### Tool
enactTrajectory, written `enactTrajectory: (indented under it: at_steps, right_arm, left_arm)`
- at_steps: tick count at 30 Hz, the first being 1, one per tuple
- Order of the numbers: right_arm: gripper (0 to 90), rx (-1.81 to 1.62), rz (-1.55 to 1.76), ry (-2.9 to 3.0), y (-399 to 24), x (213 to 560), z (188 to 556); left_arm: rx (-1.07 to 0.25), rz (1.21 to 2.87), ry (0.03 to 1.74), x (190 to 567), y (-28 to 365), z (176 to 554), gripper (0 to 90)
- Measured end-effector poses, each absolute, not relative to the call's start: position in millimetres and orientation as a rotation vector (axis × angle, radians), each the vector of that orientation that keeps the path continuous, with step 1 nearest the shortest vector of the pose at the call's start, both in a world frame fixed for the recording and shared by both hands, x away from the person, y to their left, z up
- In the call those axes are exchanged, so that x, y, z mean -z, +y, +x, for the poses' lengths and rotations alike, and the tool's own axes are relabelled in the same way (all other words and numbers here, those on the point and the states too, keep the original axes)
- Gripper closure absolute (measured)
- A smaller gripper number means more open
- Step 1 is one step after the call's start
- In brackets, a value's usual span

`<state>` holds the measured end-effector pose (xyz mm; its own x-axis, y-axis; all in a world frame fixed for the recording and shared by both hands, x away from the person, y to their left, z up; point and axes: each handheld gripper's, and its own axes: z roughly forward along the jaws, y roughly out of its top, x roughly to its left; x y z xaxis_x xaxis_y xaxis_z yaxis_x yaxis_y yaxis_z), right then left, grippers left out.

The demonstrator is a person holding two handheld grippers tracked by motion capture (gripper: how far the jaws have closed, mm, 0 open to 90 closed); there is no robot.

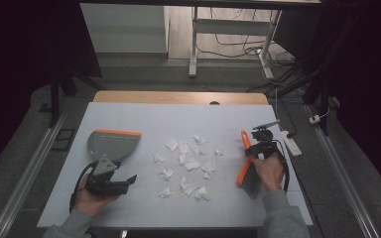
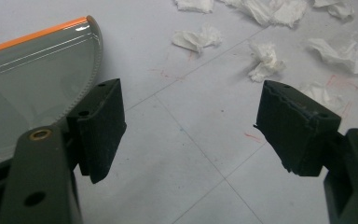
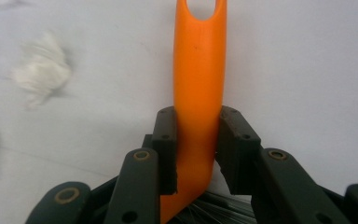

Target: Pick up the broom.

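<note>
A grey dustpan [image 1: 110,144] with an orange edge lies on the left of the white table; its curved rim [image 2: 42,74] shows in the left gripper view. My left gripper [image 1: 124,181] sits just below the pan, open, nothing between its jaws [image 2: 191,135]. Several crumpled white paper scraps [image 1: 188,161] are scattered across the middle of the table. On the right, my right gripper [image 1: 256,148] is shut on the orange handle of a brush [image 1: 245,156]; the handle [image 3: 198,93] runs up between the jaws, with dark bristles just visible below.
The white table [image 1: 144,114] has a wooden strip along its far edge. A white power strip [image 1: 291,143] lies off the right edge. Desk legs and cables stand on the floor beyond. Bare tabletop lies in front of the scraps.
</note>
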<state>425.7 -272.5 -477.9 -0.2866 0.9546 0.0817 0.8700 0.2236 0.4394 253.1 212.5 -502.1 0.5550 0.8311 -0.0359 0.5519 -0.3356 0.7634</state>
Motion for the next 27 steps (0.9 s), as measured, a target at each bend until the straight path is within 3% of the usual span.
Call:
enactTrajectory:
  at_steps: [13,27]
  right_arm:
    - [70.0,-1.243,1.655,2.211,-322.3,456.6,396.3]
    - [70.0,-1.568,1.461,2.104,-327.2,441.3,385.6]
  left_arm:
    - [-0.474,2.043,1.125,504.0,208.3,257.2,23.9]
    - [-0.477,2.049,1.097,500.9,198.9,257.5,24.0]
